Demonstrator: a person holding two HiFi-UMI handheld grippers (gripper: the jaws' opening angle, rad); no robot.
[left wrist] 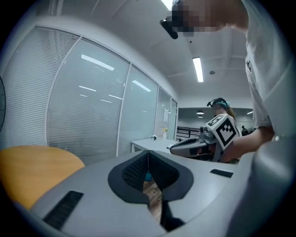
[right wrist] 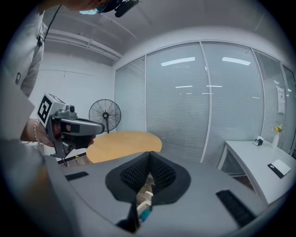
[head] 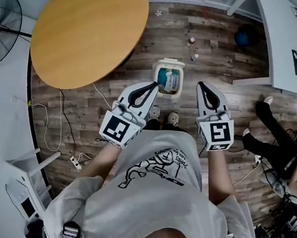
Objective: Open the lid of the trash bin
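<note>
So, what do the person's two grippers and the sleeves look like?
Both the left gripper and the right gripper are light grey plastic shells with black textured pads. Each carries a white cube with black square markers. The person wears a grey short-sleeved T-shirt with black print.

I get even, bright office light from the ceiling strips, which also streak as reflections across the glass wall, and shadows on the wood floor stay faint. All three views bow hard at the edges into black corners. The left gripper shell nearest the lens looks soft.
</note>
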